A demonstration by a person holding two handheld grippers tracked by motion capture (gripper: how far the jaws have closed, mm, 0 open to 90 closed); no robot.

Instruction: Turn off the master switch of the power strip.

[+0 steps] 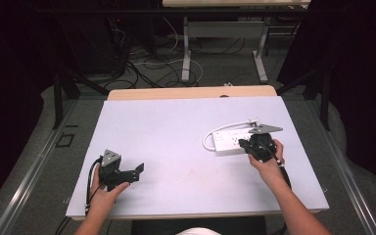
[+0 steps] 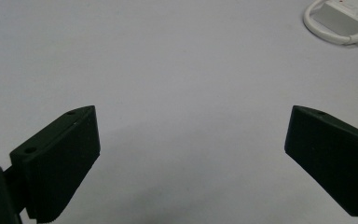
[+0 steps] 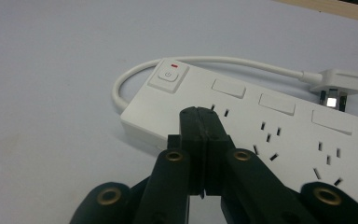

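Note:
A white power strip (image 1: 230, 141) lies on the right part of the white table, its short cable (image 1: 206, 139) looping round to a white plug (image 3: 338, 84). The right gripper view shows the strip (image 3: 279, 121) close up, with a power button (image 3: 168, 77) at its near end and several socket groups. My right gripper (image 3: 203, 116) is shut with nothing between its jaws, its tips just above the strip's top near the button. In the high view my right gripper (image 1: 247, 144) hovers over the strip. My left gripper (image 1: 139, 169) stands open at the front left above bare table.
The white table top (image 1: 176, 132) has a wooden strip along its far edge. Beyond it stand another table's legs (image 1: 186, 54) and loose cables on the floor. The power strip (image 2: 349, 18) shows at the top right corner of the left gripper view.

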